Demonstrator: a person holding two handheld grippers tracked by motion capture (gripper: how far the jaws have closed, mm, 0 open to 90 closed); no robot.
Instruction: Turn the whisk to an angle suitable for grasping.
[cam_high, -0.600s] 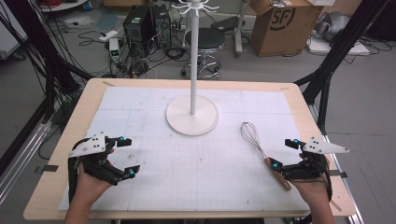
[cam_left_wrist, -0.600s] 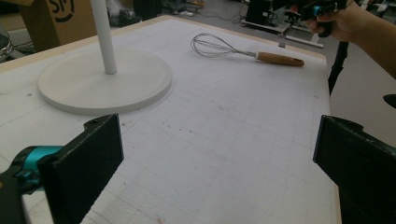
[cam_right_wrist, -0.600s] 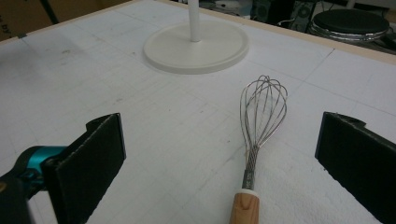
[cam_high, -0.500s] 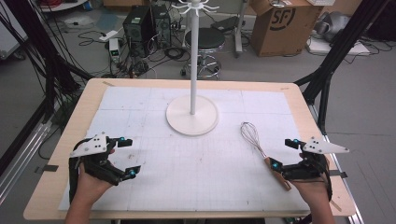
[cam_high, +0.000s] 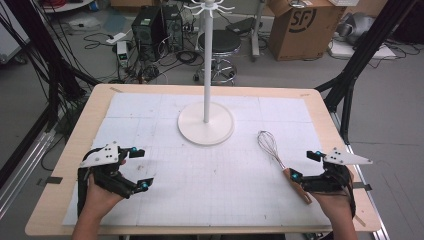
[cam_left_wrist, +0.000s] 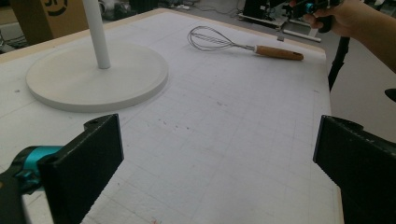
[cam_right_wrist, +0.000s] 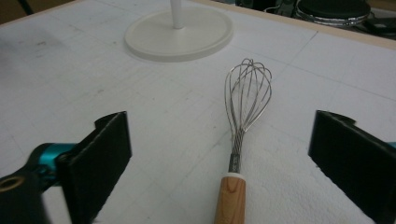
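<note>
A wire whisk (cam_high: 280, 160) with a wooden handle lies flat on the white mat at the right, wires pointing toward the stand. My right gripper (cam_high: 305, 165) is open just beside its handle, which lies between the wide-apart jaws in the right gripper view, whisk (cam_right_wrist: 243, 121) untouched. A white stand with a round base (cam_high: 205, 124) and tall pole rises at the middle back. My left gripper (cam_high: 140, 168) rests open at the front left, nothing between its jaws. The left gripper view looks across to the whisk (cam_left_wrist: 233, 44) and the stand base (cam_left_wrist: 93, 79).
The white gridded mat (cam_high: 200, 170) covers most of the wooden table (cam_high: 95, 107). Beyond the far edge stand a stool (cam_high: 220, 45), a cardboard box (cam_high: 300, 25), a computer case and cables on the floor. Black frame legs flank both sides.
</note>
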